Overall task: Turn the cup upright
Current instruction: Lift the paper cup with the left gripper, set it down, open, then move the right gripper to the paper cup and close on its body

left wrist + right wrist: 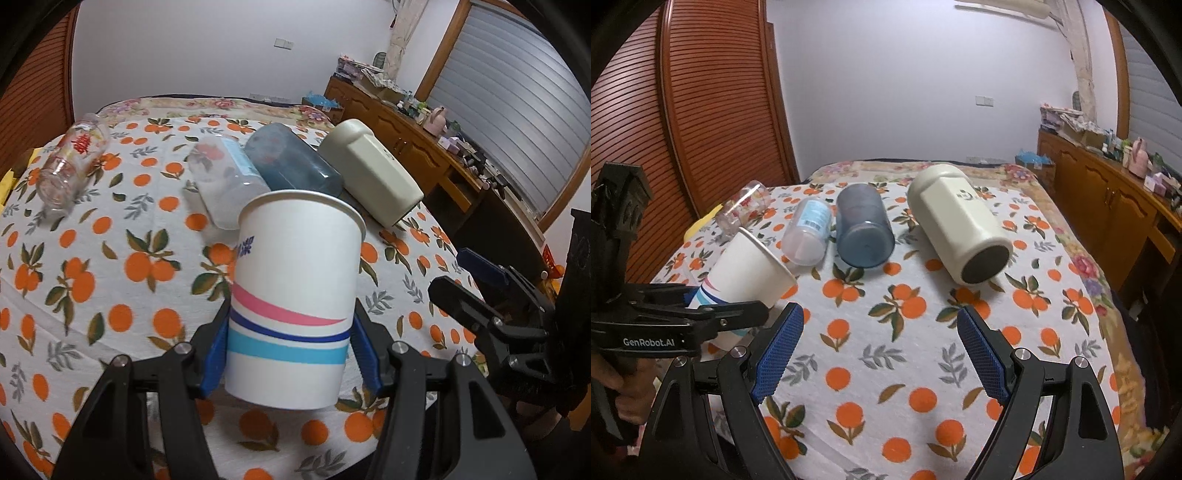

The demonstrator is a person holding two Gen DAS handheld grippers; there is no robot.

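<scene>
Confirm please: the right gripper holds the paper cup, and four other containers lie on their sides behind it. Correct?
Not quite: the left gripper holds the paper cup, as the left wrist view shows. The right gripper is open and empty. The four other containers do lie on their sides.

light: even, soft indoor, moderately bright | shadows: faint, short, under the cream mug (pixel 958 230) and blue tumbler (pixel 863 230) ahead of the right jaws | glare: none marked | blur: slight softness on the paper cup (pixel 295 295) between the left jaws | distortion: strong fisheye bend, black vignette at corners
</scene>
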